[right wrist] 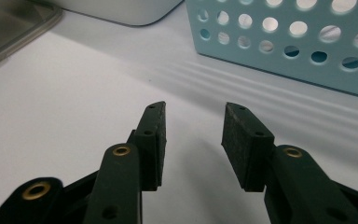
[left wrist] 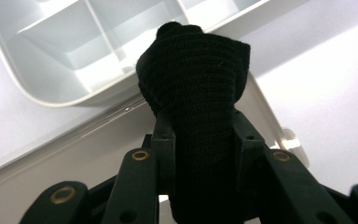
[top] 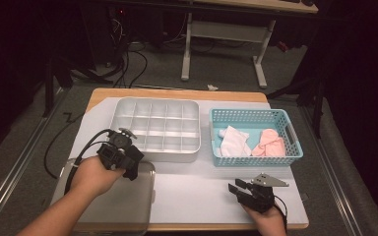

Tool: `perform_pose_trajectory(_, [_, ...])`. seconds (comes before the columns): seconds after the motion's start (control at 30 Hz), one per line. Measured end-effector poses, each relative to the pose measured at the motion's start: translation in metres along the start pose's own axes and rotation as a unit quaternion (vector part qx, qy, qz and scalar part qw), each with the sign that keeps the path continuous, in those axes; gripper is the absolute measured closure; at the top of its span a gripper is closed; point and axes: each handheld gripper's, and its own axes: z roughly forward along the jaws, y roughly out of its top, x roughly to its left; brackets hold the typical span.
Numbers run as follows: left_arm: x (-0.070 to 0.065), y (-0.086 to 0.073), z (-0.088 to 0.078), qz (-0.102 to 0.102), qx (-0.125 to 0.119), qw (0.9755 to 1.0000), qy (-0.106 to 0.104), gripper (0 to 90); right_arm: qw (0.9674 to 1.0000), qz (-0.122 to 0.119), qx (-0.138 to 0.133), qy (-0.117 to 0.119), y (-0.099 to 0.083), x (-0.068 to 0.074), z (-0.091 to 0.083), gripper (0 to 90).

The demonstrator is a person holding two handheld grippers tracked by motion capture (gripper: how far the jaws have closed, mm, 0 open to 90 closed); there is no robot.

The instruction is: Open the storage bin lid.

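Observation:
A rolled black knitted cloth (left wrist: 196,79) sticks up between the jaws of my left gripper (left wrist: 200,128), which is shut on it. In the high view the left gripper (top: 129,157) holds the black cloth (top: 134,170) just off the front left corner of the white compartment box (top: 157,105), above the grey lid (top: 128,206). My right gripper (top: 238,188) rests low at the front right of the table. Its jaws stand open over the white sheet with nothing between them (right wrist: 193,135). The blue basket (top: 253,116) beyond it holds a white cloth (top: 234,141) and a pink cloth (top: 270,143).
The compartment box (left wrist: 70,60) has several empty cells. The grey lid (left wrist: 65,158) lies under the left gripper. A white sheet (top: 202,191) covers the wooden table. The basket wall (right wrist: 284,42) rises close ahead of the right gripper. Cables and table legs stand on the floor beyond.

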Motion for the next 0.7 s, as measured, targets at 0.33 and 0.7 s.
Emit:
perform_pose_trajectory(0.33, [0.018,-0.002,-0.007,-0.012,0.016,0.9998,0.002,68.3,1.0000,0.000,0.002,0.001,0.000,0.000,0.001,59.7])
perform_pose_trajectory(0.7, [0.043,0.012,-0.017,-0.043,0.024,0.9986,-0.017,68.3,1.0000,0.004,0.002,0.003,0.000,-0.001,0.001,59.7])
